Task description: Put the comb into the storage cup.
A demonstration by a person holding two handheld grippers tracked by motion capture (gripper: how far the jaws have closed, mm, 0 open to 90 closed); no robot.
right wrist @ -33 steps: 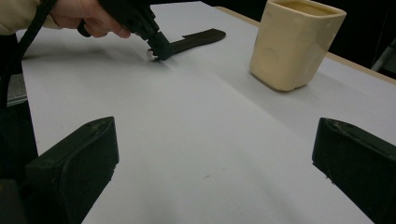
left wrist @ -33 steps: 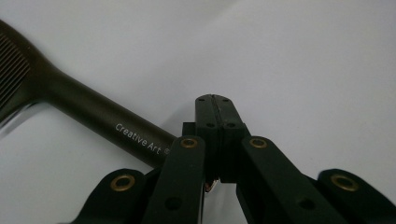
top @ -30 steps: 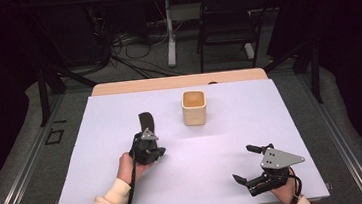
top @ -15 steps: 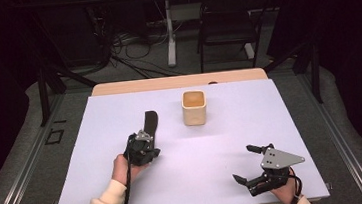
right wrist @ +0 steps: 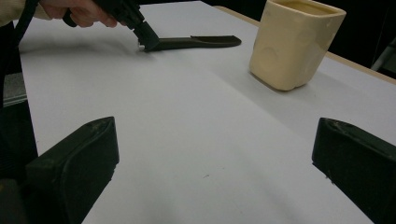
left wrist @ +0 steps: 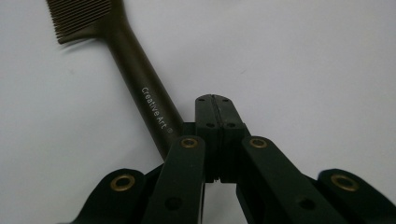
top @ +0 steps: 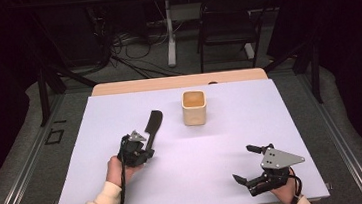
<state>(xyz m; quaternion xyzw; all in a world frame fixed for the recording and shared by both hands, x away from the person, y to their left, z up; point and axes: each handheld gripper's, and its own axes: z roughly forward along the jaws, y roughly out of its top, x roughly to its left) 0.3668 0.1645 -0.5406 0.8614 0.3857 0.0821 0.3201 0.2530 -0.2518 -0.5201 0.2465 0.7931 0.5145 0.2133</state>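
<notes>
While the left gripper [top: 136, 149], left of centre frame, pinches the handle end of a dark comb [top: 152, 126] whose long axis slants up-right toward the cream cup [top: 194, 107], the right gripper [top: 255, 165] waits wide-jawed and empty at lower right, well apart

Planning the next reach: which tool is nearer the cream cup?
Left. The left tool, gripping the comb, sits just ahead-left of the cup; the right tool is farther, near the table's front.
</notes>
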